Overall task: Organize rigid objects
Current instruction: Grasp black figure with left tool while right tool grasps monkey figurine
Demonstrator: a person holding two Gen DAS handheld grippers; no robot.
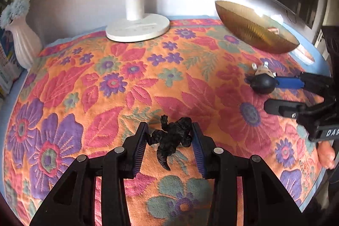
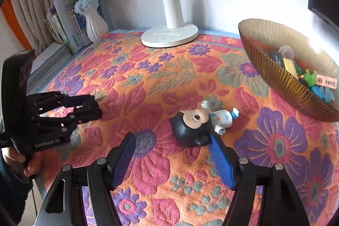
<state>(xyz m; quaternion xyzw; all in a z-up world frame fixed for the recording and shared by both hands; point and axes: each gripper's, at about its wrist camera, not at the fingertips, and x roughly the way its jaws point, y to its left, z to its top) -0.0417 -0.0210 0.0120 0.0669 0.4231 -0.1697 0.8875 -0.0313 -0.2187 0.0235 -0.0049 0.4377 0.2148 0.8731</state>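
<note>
- Hands hold both grippers tilted downward over a table spread with a woven floral cloth [image 1: 131, 86] in orange, pink and purple.
- The left gripper [image 1: 169, 132] points down at a small black figurine [image 1: 172, 138], a knobbly, rough-surfaced creature with a tapering tail and one raised arm, lying on the cloth.
- The left gripper's two ribbed blue pads [image 1: 139, 147] stand on either side of the figurine; the creature's limbs reach both pads, and the pads look pressed against it, so the jaws are clamped on the figurine.
- In the right wrist view the left gripper [image 2: 93, 107] shows from the side at the left edge, with a hand [image 2: 25, 164] wrapped around its black handle.
- The right gripper [image 2: 171, 154] also slants down, toward a smooth plastic doll [image 2: 195, 126] lying on its back: a large round black head, a pale face, a small white and blue body.
- The right gripper's jaws stand wide apart; the right-hand blue pad [image 2: 222, 164] touches or just overlaps the edge of the doll's head, while the other pad is well clear of it, so nothing is gripped.
- In the left wrist view the right gripper [image 1: 273, 96] enters from the right edge, one blue pad just beside the doll [image 1: 262, 82].
- A ribbed amber glass bowl [image 2: 275, 75] sits toward the far right of the table and holds several small coloured items, too jumbled to name.
- A white lamp base [image 1: 137, 30] stands at the back, and a white fluted vase [image 2: 95, 24] with blue and white flowers stands at the back left beside some books [image 2: 63, 31].
</note>
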